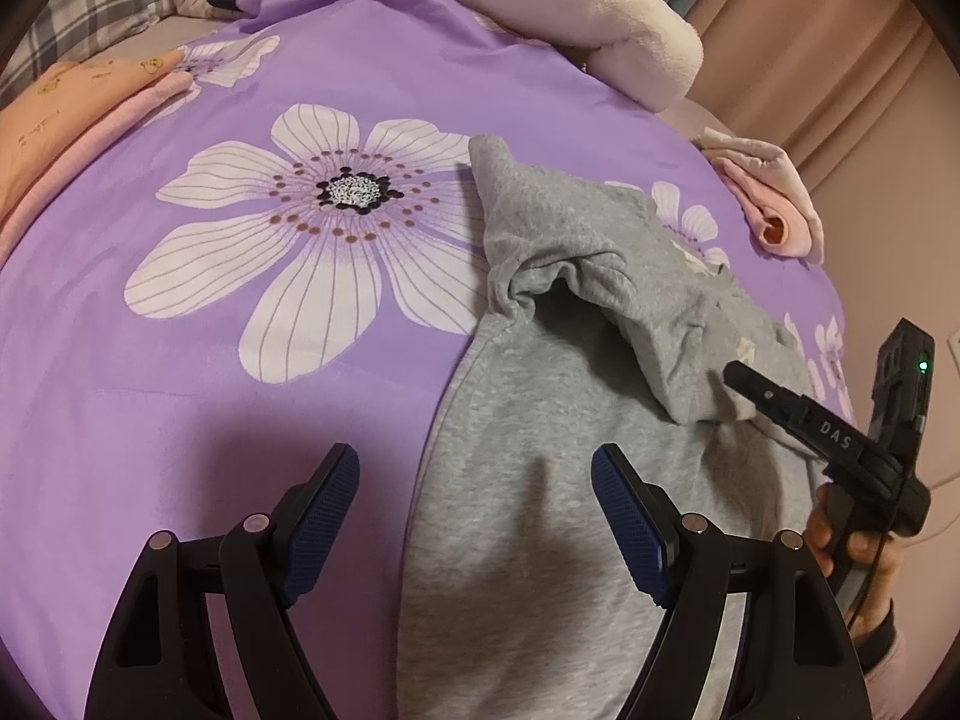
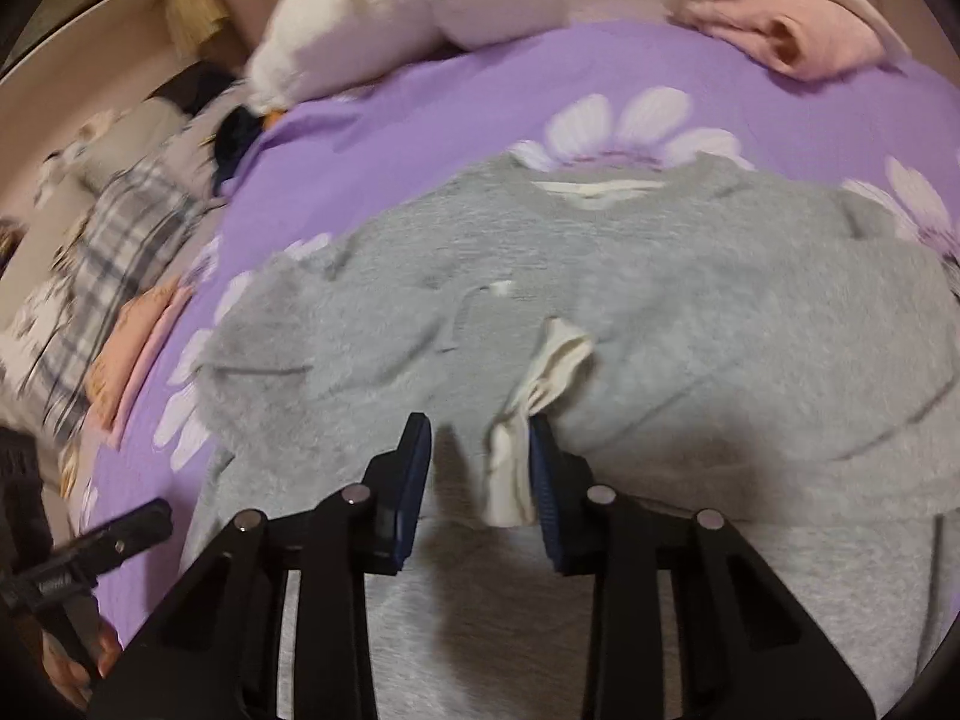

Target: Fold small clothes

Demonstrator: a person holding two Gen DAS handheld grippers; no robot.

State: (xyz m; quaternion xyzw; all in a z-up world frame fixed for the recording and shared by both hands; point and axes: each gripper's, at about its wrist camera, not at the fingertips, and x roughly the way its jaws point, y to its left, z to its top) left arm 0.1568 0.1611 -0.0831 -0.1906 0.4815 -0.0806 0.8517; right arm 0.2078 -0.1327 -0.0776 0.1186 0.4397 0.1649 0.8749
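Left wrist view shows you the purple floral bedspread [image 1: 240,390] filling most of what lies ahead of your left gripper [image 1: 474,522], and on it the grey sweatshirt [image 1: 540,420], the garment now in hand, spreads from just under that gripper's right finger away to the right. Its body lies fairly flat, but one sleeve [image 1: 570,252] is only bunched and turned in toward the chest, not laid as a clean fold, so I judge this piece barely begun: sleeves, sides and the final halving are all left. Beyond the left gripper's left side, near the edge of the bedspread, a peach and pink stack [image 1: 78,114] looks already folded, which suggests some of the pile is done; a pink garment [image 1: 774,204] lies crumpled well ahead and to the right, seemingly waiting, and a white plush throw [image 1: 570,6] sits farther off still. Your left gripper stands wide apart and empty, its left finger over bare bedspread, its right finger over grey cloth. From the right wrist view, your right gripper [image 2: 480,480] hangs over the middle of the sweatshirt with its jaws partly parted; a white tag or cord [image 2: 540,396] runs against the inner face of the right finger, but the pads do not pinch it.
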